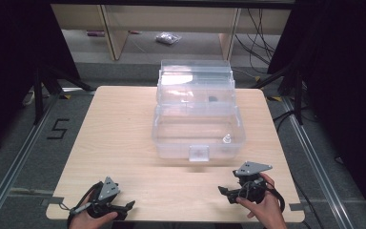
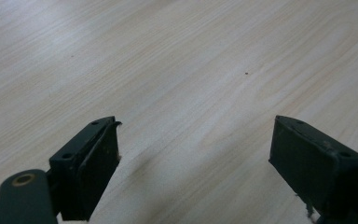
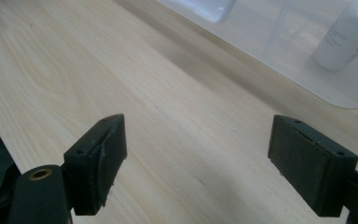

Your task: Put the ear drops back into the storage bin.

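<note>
From the high view, both grippers rest at the near edge of the worktop [image 1: 124, 138], the left gripper [image 1: 124, 208] and right gripper [image 1: 225, 192] each with jaws spread wide and nothing between them. The clear plastic box [image 1: 198, 129] stands well ahead of both sets of jaws, its lid tipped up at the back. A small white bottle [image 1: 227, 139] stands upright inside, near the front right corner, so it lies ahead of the right jaws. The likely trouble is the box itself: it is light and see-through, so its front wall is easy to misjudge, and a jaw catching the rim could shove the whole box or tip the bottle over.

In the left gripper view, the jaws stand wide over bare wood, with nothing in reach.

In the right gripper view, the jaws are also wide apart; beyond and to the right of them the bottle [image 3: 346, 37] shows through the box wall [image 3: 279, 70], white, smooth and round, likely slippery under a loose pinch.
</note>
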Demonstrator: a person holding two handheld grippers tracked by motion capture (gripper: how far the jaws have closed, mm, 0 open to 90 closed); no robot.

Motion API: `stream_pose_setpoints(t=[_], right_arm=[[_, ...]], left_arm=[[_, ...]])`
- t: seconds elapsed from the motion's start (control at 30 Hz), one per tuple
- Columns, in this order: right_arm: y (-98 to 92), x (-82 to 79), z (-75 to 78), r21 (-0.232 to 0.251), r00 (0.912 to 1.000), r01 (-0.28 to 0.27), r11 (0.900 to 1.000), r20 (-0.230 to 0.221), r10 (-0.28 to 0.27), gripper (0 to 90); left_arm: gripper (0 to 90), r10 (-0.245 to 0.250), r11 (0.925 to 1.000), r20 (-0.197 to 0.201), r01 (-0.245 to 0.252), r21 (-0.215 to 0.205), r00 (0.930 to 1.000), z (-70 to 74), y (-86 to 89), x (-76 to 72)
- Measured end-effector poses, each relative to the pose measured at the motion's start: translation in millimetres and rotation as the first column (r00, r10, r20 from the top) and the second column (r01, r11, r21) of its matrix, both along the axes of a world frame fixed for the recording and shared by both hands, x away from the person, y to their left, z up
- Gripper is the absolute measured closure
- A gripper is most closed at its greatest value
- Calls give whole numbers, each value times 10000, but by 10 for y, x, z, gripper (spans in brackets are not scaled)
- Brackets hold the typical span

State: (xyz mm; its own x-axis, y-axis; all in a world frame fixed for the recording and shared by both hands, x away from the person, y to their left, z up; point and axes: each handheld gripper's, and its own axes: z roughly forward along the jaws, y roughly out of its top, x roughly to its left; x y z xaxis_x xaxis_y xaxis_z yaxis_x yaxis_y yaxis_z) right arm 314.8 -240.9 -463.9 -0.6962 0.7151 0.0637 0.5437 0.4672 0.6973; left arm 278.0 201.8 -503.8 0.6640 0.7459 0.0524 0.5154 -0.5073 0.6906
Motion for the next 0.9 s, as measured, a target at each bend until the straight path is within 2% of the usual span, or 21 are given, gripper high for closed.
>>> stream_pose_setpoints(t=[0.03, 0.07, 0.17, 0.2, 0.27, 0.3, 0.33, 0.37, 0.4, 0.43, 0.47, 0.5, 0.53, 0.57, 0.6, 0.67, 0.7, 0.77, 0.9], right_arm=[[13, -31, -1, 127, 9994, 287, 9995, -179, -285, 205], [-16, -10, -7, -90, 9999, -133, 9999, 98, 134, 205], [-15, -47, -40, -50, 9997, -206, 9998, 120, 207, 203], [-6, -84, -34, -48, 9998, 67, 10000, -180, -68, 203], [-9, -85, -62, -127, 9991, -365, 9993, 196, 367, 201], [3, -112, -63, -63, 9996, -253, 9997, 78, 254, 201], [-1, -108, -75, -132, 9988, -445, 9989, 207, 448, 200], [12, -132, -78, -108, 9991, -432, 9990, 47, 432, 198], [10, -134, -93, -128, 9986, -504, 9986, 163, 506, 198], [16, -158, -91, -105, 9994, -352, 9993, 13, 352, 197], [16, -161, -112, -103, 9988, -455, 9989, 168, 457, 196], [12, -171, -114, -235, 9988, -475, 9986, 123, 478, 196], [36, -207, -126, 28, 9998, -126, 9999, -144, 126, 196], [18, -186, -131, -132, 9986, -525, 9985, 1, 525, 196], [26, -185, -157, -57, 9982, -574, 9983, 157, 575, 196], [22, -219, -151, -164, 9994, -351, 9992, -82, 350, 195], [22, -219, -162, -138, 9990, -441, 9989, 29, 442, 194], [19, -242, -161, -138, 9993, -307, 9994, -222, 304, 194], [20, -267, -195, -152, 9994, -335, 9993, -80, 334, 194]], left_arm=[[150, 4, 10000, -2, -4, -13, 10000, -1, -1, 0], [150, 0, 10000, -10, 0, -2, 10000, -1, -1, -1], [150, 1, 10000, -5, -1, -4, 10000, -1, -3, -2], [150, -2, 10000, -3, 2, 2, 10000, 0, -3, -2], [151, 57, 10000, -57, -58, -74, 10000, -6, -8, -5], [151, 76, 9999, -75, -77, -92, 9999, -9, -9, -4], [151, -14, 10000, 3, 14, 18, 10000, 0, -4, -3], [151, 9, 10000, -6, -9, 2, 10000, -1, -6, -4], [150, 3, 10000, -6, -3, 6, 10000, -1, -5, -3], [150, 7, 10000, -11, -7, 8, 10000, -2, -5, -3], [151, 5, 10000, -9, -5, 11, 10000, -2, -5, -3], [150, 3, 10000, -6, -3, 15, 10000, -2, -5, -3], [151, 7, 10000, -10, -7, 15, 10000, -2, -6, -3], [151, 2, 10000, -8, -2, 21, 10000, -2, -6, -4], [151, -11, 10000, -17, 12, 40, 10000, -3, -5, -2], [150, 74, 10000, -74, -74, -51, 9999, -9, -8, -4], [150, 74, 9999, -69, -75, -67, 9999, -9, -9, -4], [151, -1, 10000, -27, 1, 37, 10000, -3, -5, -2], [150, -14, 10000, -28, 14, 46, 10000, -3, -5, -3]])
